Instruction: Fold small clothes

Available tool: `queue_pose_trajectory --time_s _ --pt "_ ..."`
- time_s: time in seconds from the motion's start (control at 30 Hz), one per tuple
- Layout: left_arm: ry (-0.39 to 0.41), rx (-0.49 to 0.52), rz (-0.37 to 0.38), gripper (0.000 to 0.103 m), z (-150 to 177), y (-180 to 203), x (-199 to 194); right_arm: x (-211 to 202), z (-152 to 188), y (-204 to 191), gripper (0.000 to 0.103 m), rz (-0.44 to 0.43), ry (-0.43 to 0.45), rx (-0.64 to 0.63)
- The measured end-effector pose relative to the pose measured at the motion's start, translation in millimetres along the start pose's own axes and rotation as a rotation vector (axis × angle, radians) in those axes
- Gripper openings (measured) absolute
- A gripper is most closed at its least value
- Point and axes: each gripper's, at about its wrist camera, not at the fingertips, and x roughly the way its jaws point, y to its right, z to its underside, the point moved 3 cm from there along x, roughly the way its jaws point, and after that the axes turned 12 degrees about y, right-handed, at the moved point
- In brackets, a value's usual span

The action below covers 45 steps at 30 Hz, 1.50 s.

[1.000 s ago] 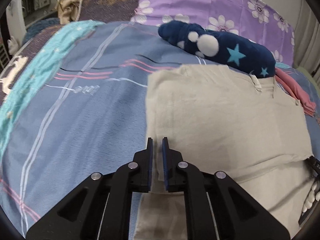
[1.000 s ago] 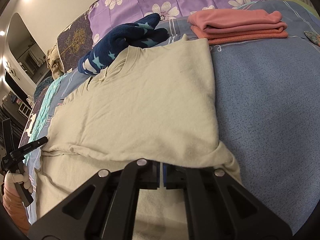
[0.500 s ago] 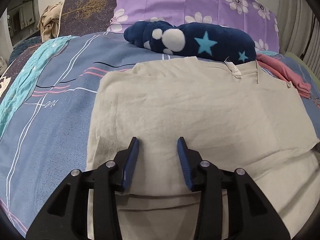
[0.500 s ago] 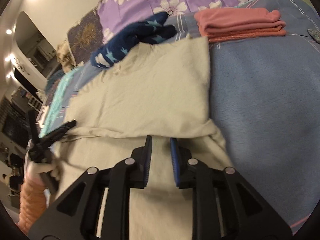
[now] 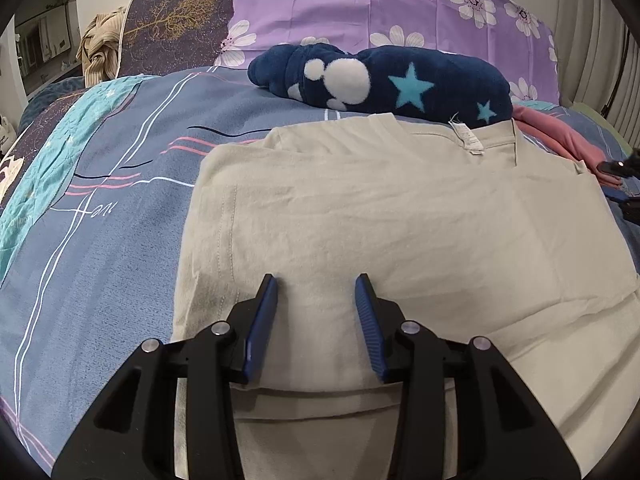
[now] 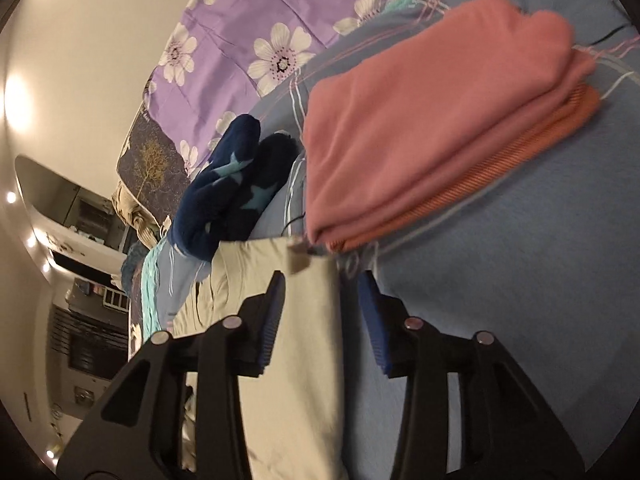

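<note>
A beige T-shirt (image 5: 400, 224) lies on the blue bedspread, its lower part folded up over the body, neck label at the far edge. My left gripper (image 5: 318, 284) is open and empty, just above the folded edge near the shirt's left side. My right gripper (image 6: 322, 280) is open and empty at the shirt's far right corner (image 6: 304, 320), with the shirt's right edge between the jaws. Its tip shows at the right rim of the left wrist view (image 5: 624, 184).
A folded pink and orange stack (image 6: 440, 128) lies just beyond the right gripper. A navy star-patterned fleece (image 5: 384, 80) lies behind the shirt's collar. Purple flowered pillows (image 5: 400, 8) stand at the head of the bed. The bedspread (image 5: 100, 220) extends left.
Both grippers have opened and let go of the shirt's hem after laying it over the body. The right gripper has moved up to the shirt's far right corner, near the pink stack.
</note>
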Motion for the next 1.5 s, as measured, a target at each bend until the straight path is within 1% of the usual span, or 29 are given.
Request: queue_pose_trajectory --time_s 0.07,0.13,0.2,0.23,0.27,0.33,0.37,0.4,0.43,0.5,0.57,0.63,0.67,0.73,0.8,0.87,0.9,0.93,0.97,1.0,1.03,1.07,1.13,1.17,1.23,1.3,1.37,1.43,1.5 --pt "-0.001 0.002 -0.001 0.043 0.0 0.1 -0.3 17.7 1.7 1.3 0.045 -0.019 -0.069 0.036" --pt "-0.001 0.002 0.000 0.043 -0.5 0.7 0.6 25.6 0.3 -0.5 0.043 -0.016 -0.078 0.012" --pt "0.001 -0.005 0.005 0.043 -0.7 -0.1 0.3 24.8 -1.8 -5.9 0.027 -0.002 -0.058 -0.031" --pt "0.002 -0.010 0.009 0.043 -0.8 -0.8 0.2 22.4 -2.2 -7.9 0.008 0.006 -0.043 -0.047" --pt "0.002 -0.014 0.013 0.043 -0.6 -1.0 0.4 15.8 -2.2 -11.2 0.004 0.008 -0.018 -0.060" --pt "0.004 -0.020 0.017 0.044 -0.4 -1.3 0.2 -1.7 -2.9 -20.3 0.004 0.010 0.046 -0.093" --pt "0.004 -0.020 0.018 0.044 -0.3 -1.1 0.1 -15.1 -1.3 -30.7 0.002 0.019 0.091 -0.147" --pt "0.004 -0.019 0.017 0.044 -0.3 -0.6 0.2 -27.9 1.0 -42.2 0.002 0.045 0.146 -0.227" --pt "0.004 -0.018 0.016 0.044 -0.3 -0.7 0.2 -33.4 3.0 -49.0 0.002 0.068 0.177 -0.277" --pt "0.003 -0.013 0.012 0.044 -0.3 0.3 0.4 -41.2 6.2 -62.0 0.001 0.167 0.252 -0.411" --pt "0.002 -0.009 0.008 0.044 -0.4 1.1 0.7 -36.7 3.6 -65.0 0.000 0.222 0.281 -0.479" --pt "0.003 -0.015 0.014 0.044 -0.5 0.1 0.7 -29.6 -1.6 -57.8 0.000 0.245 0.286 -0.467" --pt "0.004 -0.020 0.017 0.044 -0.4 -0.5 0.4 -27.8 -3.7 -52.6 0.000 0.247 0.287 -0.443" --pt "0.004 -0.024 0.020 0.044 -0.4 -0.6 0.4 -30.0 -1.8 -49.1 0.000 0.214 0.273 -0.410" --pt "0.004 -0.022 0.020 0.044 -0.5 -0.1 0.6 -32.6 12.9 -59.0 0.003 0.109 0.205 -0.423" --pt "0.004 -0.023 0.020 0.044 -0.5 -0.2 0.5 -32.6 40.7 -74.5 0.004 0.008 0.100 -0.480" --pt "0.004 -0.024 0.021 0.045 -0.5 -0.1 0.5 -31.0 53.3 -79.9 0.004 -0.008 0.060 -0.517" --pt "0.004 -0.024 0.021 0.045 -0.5 -0.1 0.5 -27.5 66.1 -83.6 0.004 0.000 0.023 -0.564" --pt "0.004 -0.024 0.021 0.045 -0.4 0.1 0.4 -20.9 78.7 -83.1 0.006 0.041 -0.013 -0.618" --pt "0.004 -0.024 0.021 0.045 -0.4 0.1 0.4 -13.3 86.8 -78.0 0.006 0.104 -0.035 -0.657" --pt "0.004 -0.024 0.021 0.045 -0.4 0.0 0.4 -2.7 93.3 -64.4 0.006 0.204 -0.053 -0.687" --pt "0.004 -0.025 0.022 0.045 -0.4 0.0 0.4 3.7 96.3 -52.9 0.004 0.239 -0.062 -0.685" --pt "0.004 -0.030 0.029 0.046 -0.4 -0.4 0.7 4.8 98.1 -44.5 0.004 0.203 -0.024 -0.682" --pt "0.003 -0.033 0.033 0.046 -0.3 -0.6 0.9 3.8 98.1 -46.7 0.003 0.213 -0.021 -0.693" --pt "0.003 -0.034 0.035 0.046 -0.4 -0.6 0.9 1.2 98.9 -52.4 0.003 0.258 -0.010 -0.727" --pt "0.003 -0.035 0.035 0.046 -0.5 -0.9 0.9 -5.1 102.5 -56.5 0.003 0.337 0.000 -0.796" --pt "0.003 -0.039 0.040 0.046 -0.6 -1.2 0.9 -7.8 105.5 -51.9 0.003 0.393 0.007 -0.856" --pt "0.003 -0.040 0.043 0.047 -0.6 -0.9 0.8 -17.3 104.0 -46.6 0.003 0.394 0.017 -0.814" --pt "0.002 -0.033 0.038 0.047 -0.7 0.0 1.0 -34.2 107.6 -53.4 0.009 0.365 0.032 -0.766"
